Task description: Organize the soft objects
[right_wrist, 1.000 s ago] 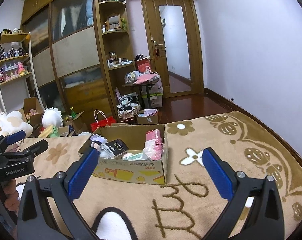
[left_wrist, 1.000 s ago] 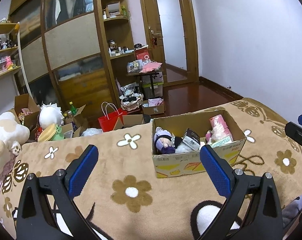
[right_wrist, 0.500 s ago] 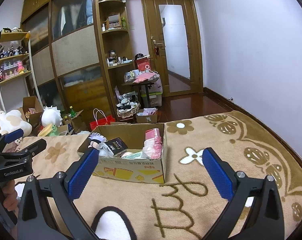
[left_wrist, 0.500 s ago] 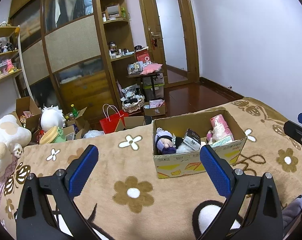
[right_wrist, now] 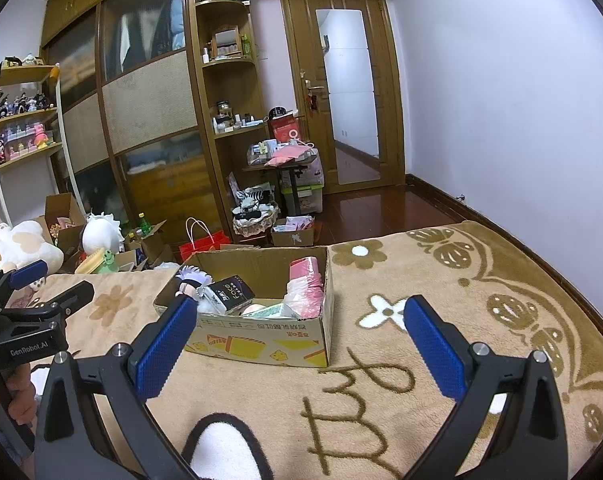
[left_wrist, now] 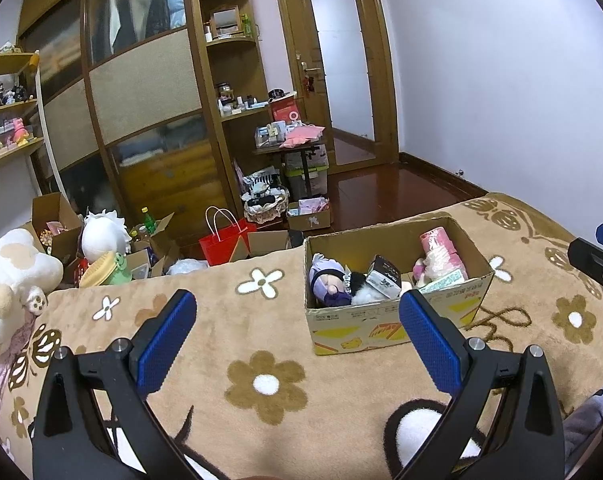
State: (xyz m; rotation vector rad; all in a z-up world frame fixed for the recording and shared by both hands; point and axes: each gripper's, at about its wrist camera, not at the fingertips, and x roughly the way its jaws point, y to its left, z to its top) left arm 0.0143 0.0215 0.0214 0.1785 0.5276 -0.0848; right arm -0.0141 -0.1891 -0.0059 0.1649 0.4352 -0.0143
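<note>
You've lifted both views slightly since a second ago; nothing is grasped. Your left gripper (left_wrist: 297, 316) and right gripper (right_wrist: 301, 320) hang wide open, empty, near the cardboard box (left_wrist: 397, 320) of plush toys (left_wrist: 329, 284) on the bed (left_wrist: 241, 320).

Both the left claw (left_wrist: 297, 334) and right claw (right_wrist: 299, 336) are spread wide, holding nothing.
</note>
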